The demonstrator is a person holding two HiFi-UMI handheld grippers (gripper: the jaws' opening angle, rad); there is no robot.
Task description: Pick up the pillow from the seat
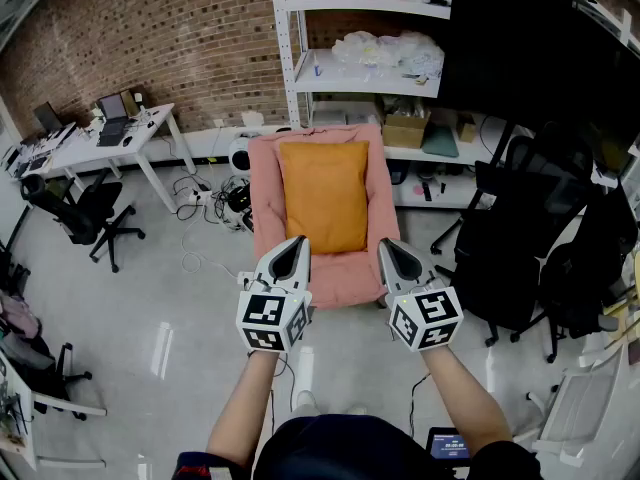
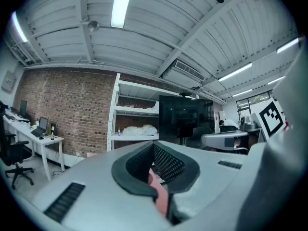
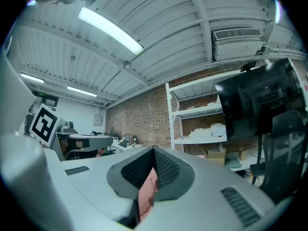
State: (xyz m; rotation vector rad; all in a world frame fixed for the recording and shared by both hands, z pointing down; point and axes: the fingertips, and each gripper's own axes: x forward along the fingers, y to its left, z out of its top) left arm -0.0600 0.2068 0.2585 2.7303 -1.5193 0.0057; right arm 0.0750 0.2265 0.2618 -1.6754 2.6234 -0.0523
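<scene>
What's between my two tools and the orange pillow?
Only the bare front of the pink seat, below the pillow, in the head view. Left tool and right tool are shut.

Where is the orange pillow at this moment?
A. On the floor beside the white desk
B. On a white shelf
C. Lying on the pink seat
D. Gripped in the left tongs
C: the orange pillow lies flat on the pink seat, while the left tongs and right tongs are shut with nothing in them, short of it.
</scene>
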